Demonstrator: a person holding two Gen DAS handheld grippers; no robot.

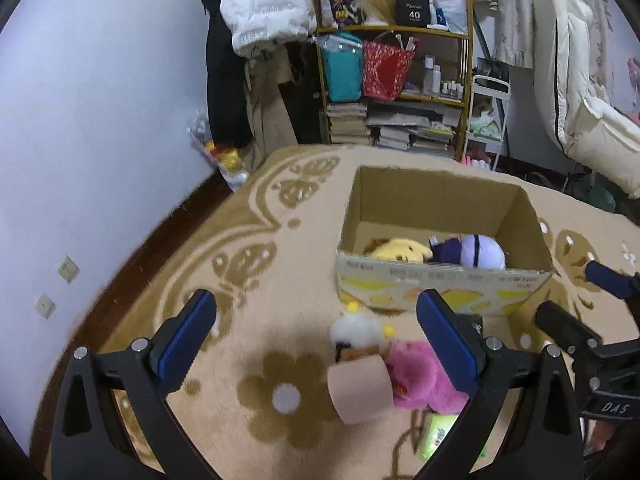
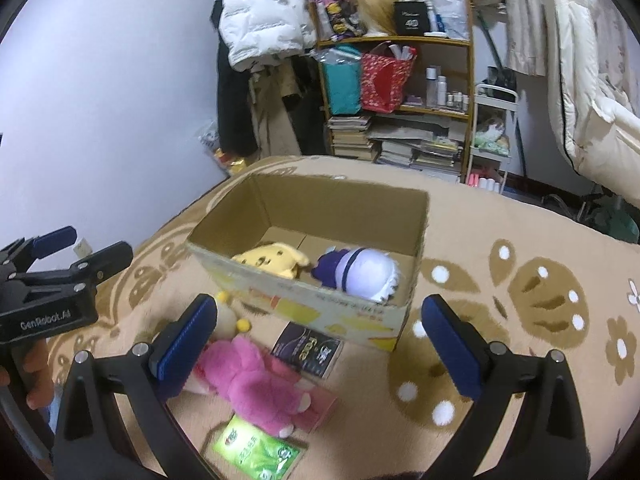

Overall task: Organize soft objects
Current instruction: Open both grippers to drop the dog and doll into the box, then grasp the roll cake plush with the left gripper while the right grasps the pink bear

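Pink plush (image 2: 256,384): on carpet in front of box, lying flat, just beside L edge of dark packet; partly under a beige block in left wrist view.
White plush (image 1: 358,330): w/ yellow bits, on carpet betw. pink plush and box front.
Box (image 2: 320,304): cardboard, open top, on carpet; inside: yellow plush (image 2: 276,264) and purple/white plush (image 2: 360,274), side by side, near front wall.
Beige block (image 1: 360,390): in front of white and pink plush in left wrist view, hides part of both.
Dark packet (image 2: 308,350): flat on carpet, close to box front.
Green packet (image 2: 256,450): flat, nearest camera, just below pink plush.
Left gripper (image 1: 316,344): wide open, nothing betw. pads, above plush pile.
Right gripper (image 2: 320,348): wide open, empty, above packets; left finger (image 2: 184,344) overlaps pink plush's head end.
Carpet (image 2: 520,240): tan, brown flower pattern.
Background: shelf (image 2: 400,80) w/ bags, bottles, books; white jacket (image 2: 260,12) hanging at left.
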